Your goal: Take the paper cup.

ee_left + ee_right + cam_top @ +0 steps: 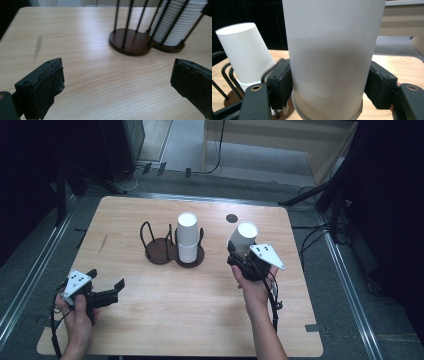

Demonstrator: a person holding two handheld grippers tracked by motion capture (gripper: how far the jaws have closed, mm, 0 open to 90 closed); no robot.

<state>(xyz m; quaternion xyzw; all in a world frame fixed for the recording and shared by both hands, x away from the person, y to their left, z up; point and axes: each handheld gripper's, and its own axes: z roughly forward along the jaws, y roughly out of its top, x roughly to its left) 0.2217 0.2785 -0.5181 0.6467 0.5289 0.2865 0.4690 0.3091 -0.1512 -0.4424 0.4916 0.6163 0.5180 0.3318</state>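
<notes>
My right gripper (239, 254) is shut on an upside-down white paper cup (243, 238), held right of the holder; in the right gripper view the cup (332, 55) stands between both pads (280, 83). A dark wire cup holder (172, 249) with two round bases stands mid-table. Its right bay holds a stack of white cups (187, 237); its left bay (159, 251) is bare. My left gripper (106, 285) hovers open at the table's front left, aimed toward the holder (135, 42) and the stack (178, 22), nothing between its fingers.
The wooden table (150, 310) has bare room in front of the holder. A dark round hole (231, 218) lies near the far edge. Cables and dark stands surround the table on the floor.
</notes>
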